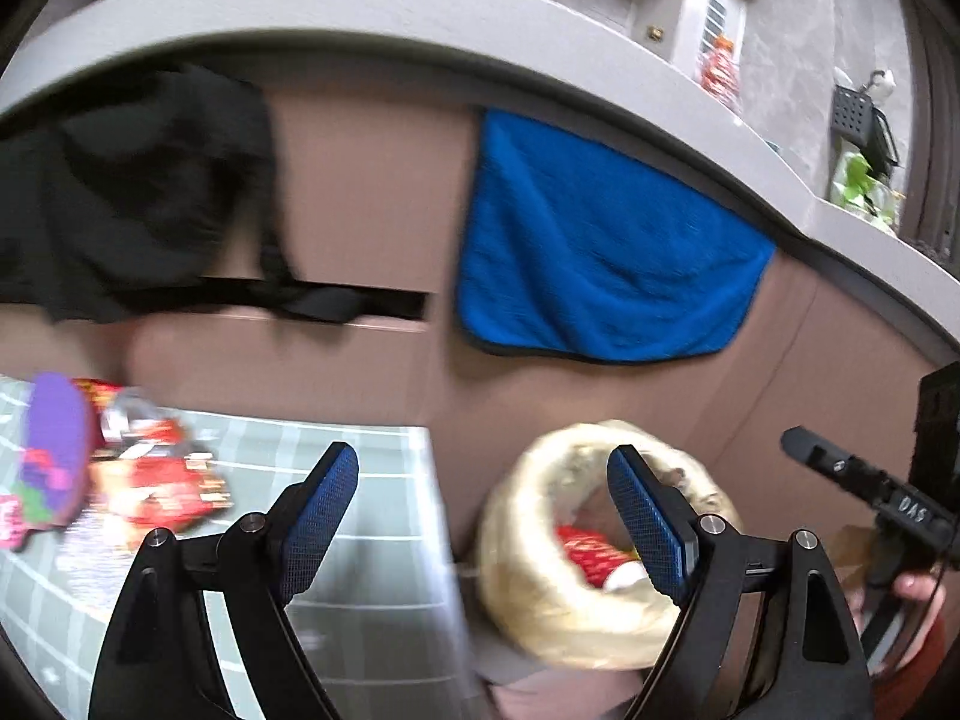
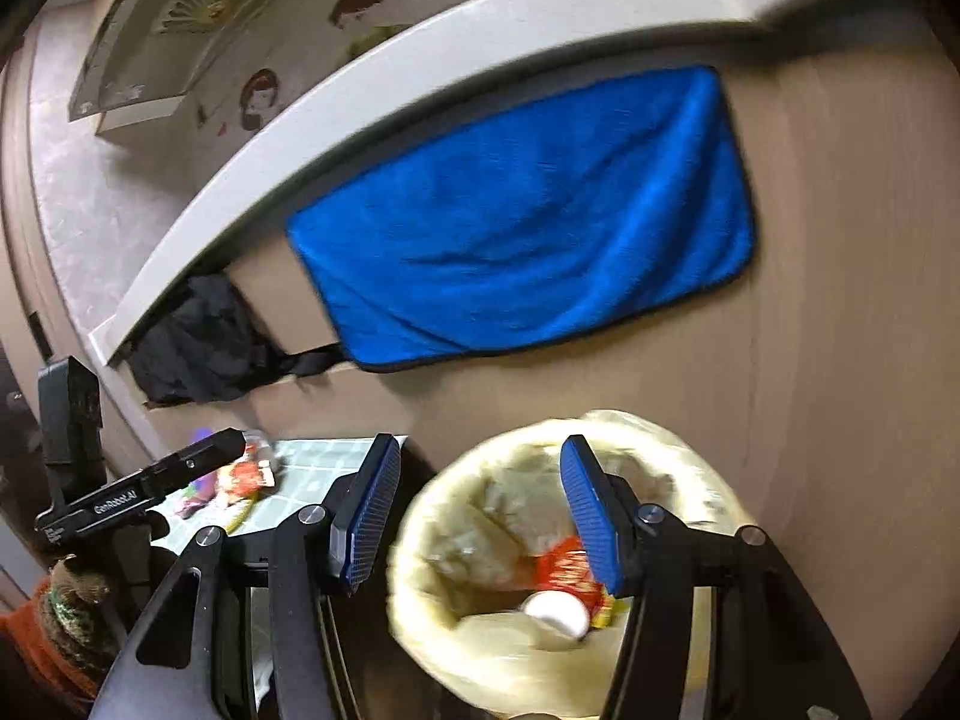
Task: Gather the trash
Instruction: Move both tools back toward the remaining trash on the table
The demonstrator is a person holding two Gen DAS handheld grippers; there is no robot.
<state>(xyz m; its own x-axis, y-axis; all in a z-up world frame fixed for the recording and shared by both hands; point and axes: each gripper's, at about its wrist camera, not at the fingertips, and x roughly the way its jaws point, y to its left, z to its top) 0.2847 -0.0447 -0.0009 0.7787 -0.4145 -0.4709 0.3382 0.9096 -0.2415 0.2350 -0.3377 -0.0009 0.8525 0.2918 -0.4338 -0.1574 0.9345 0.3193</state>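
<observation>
A bin lined with a yellowish bag (image 2: pixel 456 618) stands beside the table; it also shows in the left wrist view (image 1: pixel 534 570). Inside lie a red wrapper (image 2: pixel 561 567) and a white cup (image 2: pixel 555 609). My right gripper (image 2: pixel 480 516) is open and empty, above the bin's mouth. My left gripper (image 1: pixel 483 510) is open and empty, over the table edge next to the bin. Red snack wrappers (image 1: pixel 162 486) and a purple packet (image 1: pixel 51 450) lie on the checked tablecloth (image 1: pixel 360 588) at the left. The wrappers (image 2: pixel 246 474) also show in the right wrist view.
A blue towel (image 1: pixel 600 246) and a black cloth (image 1: pixel 132 192) hang from a grey counter edge (image 1: pixel 420 18) on the brown panel behind. The other gripper's body (image 1: pixel 870 492) and hand are at the right. A knitted object (image 2: pixel 72 606) sits at lower left.
</observation>
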